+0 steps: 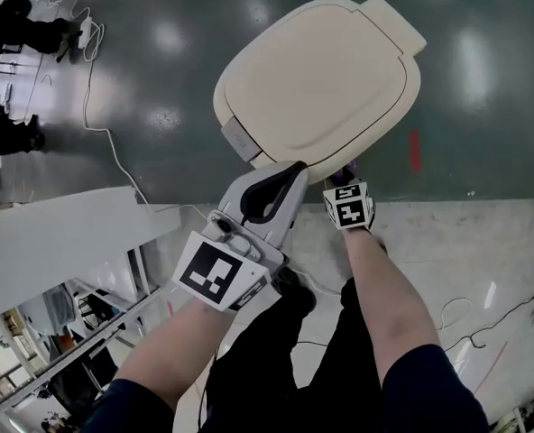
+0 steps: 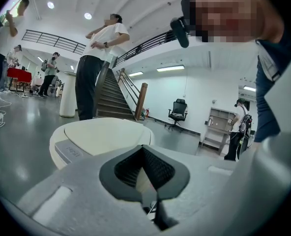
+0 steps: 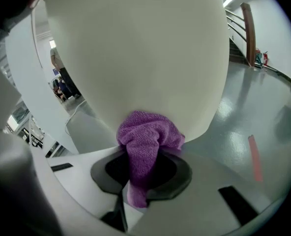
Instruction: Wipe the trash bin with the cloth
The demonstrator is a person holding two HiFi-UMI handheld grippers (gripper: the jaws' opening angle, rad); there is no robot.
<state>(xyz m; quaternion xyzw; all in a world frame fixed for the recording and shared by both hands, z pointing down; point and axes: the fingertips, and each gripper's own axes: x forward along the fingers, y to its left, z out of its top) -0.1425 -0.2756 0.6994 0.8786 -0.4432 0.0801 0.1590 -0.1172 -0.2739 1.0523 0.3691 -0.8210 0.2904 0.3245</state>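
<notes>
Both bare forearms (image 1: 389, 287) reach forward and down toward the cream trash bin (image 1: 317, 79), which stands on the grey floor (image 1: 159, 88). The left tool (image 1: 285, 183) points at the bin's near rim, its 2 jaws pressed together with nothing between them. The right tool (image 3: 145, 166) is clamped on the purple cloth (image 3: 148, 136), whose bunched end presses against the bin's side wall below the lid.
</notes>
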